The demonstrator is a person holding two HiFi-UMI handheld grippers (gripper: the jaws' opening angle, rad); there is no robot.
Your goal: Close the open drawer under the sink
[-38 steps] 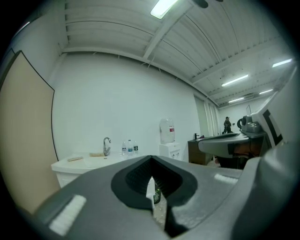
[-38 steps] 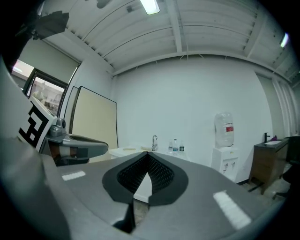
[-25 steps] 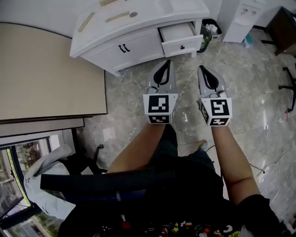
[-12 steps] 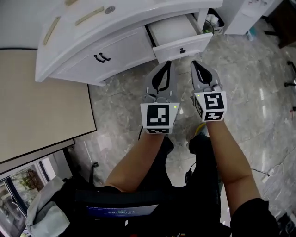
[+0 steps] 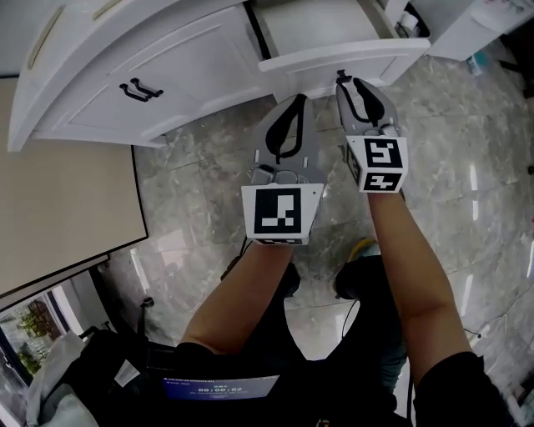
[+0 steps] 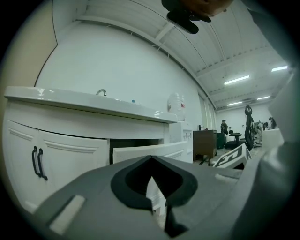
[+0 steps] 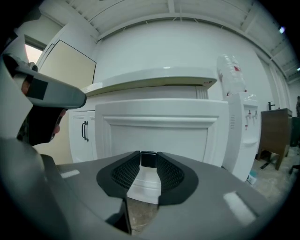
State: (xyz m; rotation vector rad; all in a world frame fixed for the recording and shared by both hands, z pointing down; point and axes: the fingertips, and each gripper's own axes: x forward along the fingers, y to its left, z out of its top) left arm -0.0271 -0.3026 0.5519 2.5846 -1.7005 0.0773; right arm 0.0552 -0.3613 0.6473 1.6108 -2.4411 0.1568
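The white drawer (image 5: 342, 60) stands pulled out of the vanity, its inside showing from above. The panelled drawer front (image 7: 159, 131) fills the right gripper view. My right gripper (image 5: 344, 81) is right at the front, and its tips (image 7: 149, 161) hold the small black knob (image 7: 149, 159) between them. The left gripper (image 5: 297, 102) hangs just left of it, a little short of the drawer front, shut with nothing in it. The left gripper (image 6: 151, 160) looks at the drawer's corner (image 6: 140, 152) from the side.
Left of the drawer are cabinet doors with two black handles (image 5: 139, 87). A beige panel (image 5: 58, 192) stands at the left. A water dispenser (image 7: 241, 126) and a bin (image 5: 409, 21) are right of the vanity. The marble floor (image 5: 200, 183) lies below.
The person has stepped up to the vanity, which now sits larger and closer. Both grippers went forward; the right one reached the drawer's knob.
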